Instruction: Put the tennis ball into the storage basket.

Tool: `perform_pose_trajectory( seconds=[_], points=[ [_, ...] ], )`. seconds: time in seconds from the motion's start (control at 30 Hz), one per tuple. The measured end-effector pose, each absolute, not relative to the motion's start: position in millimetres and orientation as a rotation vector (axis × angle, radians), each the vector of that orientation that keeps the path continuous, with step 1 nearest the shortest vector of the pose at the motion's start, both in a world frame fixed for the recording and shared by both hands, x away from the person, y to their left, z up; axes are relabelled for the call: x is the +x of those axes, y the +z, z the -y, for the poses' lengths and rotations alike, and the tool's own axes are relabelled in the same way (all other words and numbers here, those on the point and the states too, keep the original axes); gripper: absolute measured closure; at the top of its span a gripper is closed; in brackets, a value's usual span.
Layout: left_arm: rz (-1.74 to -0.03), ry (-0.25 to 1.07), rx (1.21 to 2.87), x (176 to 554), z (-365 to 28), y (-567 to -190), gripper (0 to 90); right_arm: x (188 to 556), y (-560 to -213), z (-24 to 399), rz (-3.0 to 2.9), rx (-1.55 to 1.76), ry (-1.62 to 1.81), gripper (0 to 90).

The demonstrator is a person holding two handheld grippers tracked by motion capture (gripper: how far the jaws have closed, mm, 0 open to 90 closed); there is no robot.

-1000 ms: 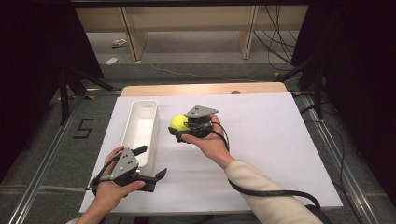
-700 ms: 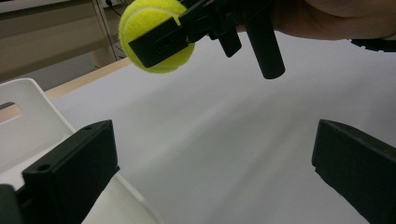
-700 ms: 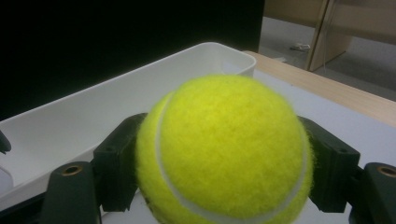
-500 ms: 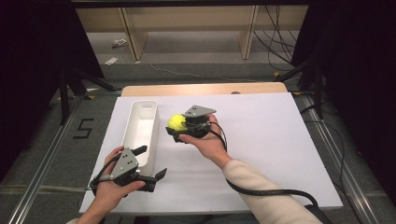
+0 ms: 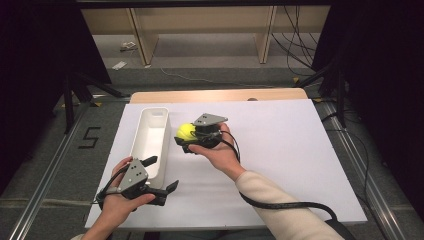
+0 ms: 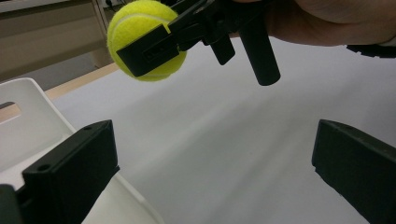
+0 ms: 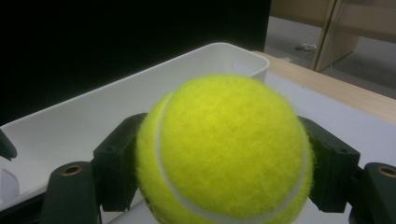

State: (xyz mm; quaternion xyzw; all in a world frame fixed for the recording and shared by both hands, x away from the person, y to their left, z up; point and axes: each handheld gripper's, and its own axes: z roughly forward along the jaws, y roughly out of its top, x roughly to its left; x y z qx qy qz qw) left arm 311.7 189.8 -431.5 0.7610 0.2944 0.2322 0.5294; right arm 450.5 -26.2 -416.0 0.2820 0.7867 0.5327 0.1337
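In the high view, the right gripper point(image 5: 186, 136), clamping a yellow tennis ball point(image 5: 186, 131), has been edging leftward since a second ago and is now hanging at mid-frame just beside the long white bin point(image 5: 142, 142), so a drop inside looks close. In the left gripper view, the left gripper point(image 6: 212, 163) is resting wide open and empty at the bottom, the ball point(image 6: 140, 28) hanging at upper left. In the right gripper view, the ball point(image 7: 224, 149) is sitting between both jaws with the bin's near wall point(image 7: 93, 116), the only obstacle, lying just behind it.

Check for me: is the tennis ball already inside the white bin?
No, the tennis ball sits clamped in the right gripper, beside the white bin.
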Motion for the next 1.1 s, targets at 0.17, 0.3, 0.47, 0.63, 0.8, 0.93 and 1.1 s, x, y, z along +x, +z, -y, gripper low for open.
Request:
perform_pose_trajectory(
  seconds=[0.17,0.3,0.47,0.63,0.8,0.93,1.1],
  points=[
    [-0.707,0.551,1.815,312,-190,-431,0.0,451,-415,23,-2.284,0.808,1.548,26.0],
    [-0.705,0.551,1.814,312,-190,-431,0.0,451,-415,20,-2.278,0.805,1.552,25.9],
    [-0.708,0.550,1.811,311,-190,-431,0.0,450,-415,17,-2.282,0.800,1.549,25.9],
    [-0.703,0.551,1.813,311,-190,-431,0.0,450,-415,16,-2.285,0.795,1.547,26.0],
    [-0.708,0.550,1.812,311,-190,-431,0.0,450,-414,15,-2.285,0.790,1.546,25.9],
    [-0.709,0.550,1.811,311,-190,-431,0.0,451,-414,14,-2.280,0.794,1.551,26.0],
    [-0.706,0.554,1.813,311,-191,-431,0.0,451,-415,11,-2.286,0.787,1.543,26.0]
  ],
)
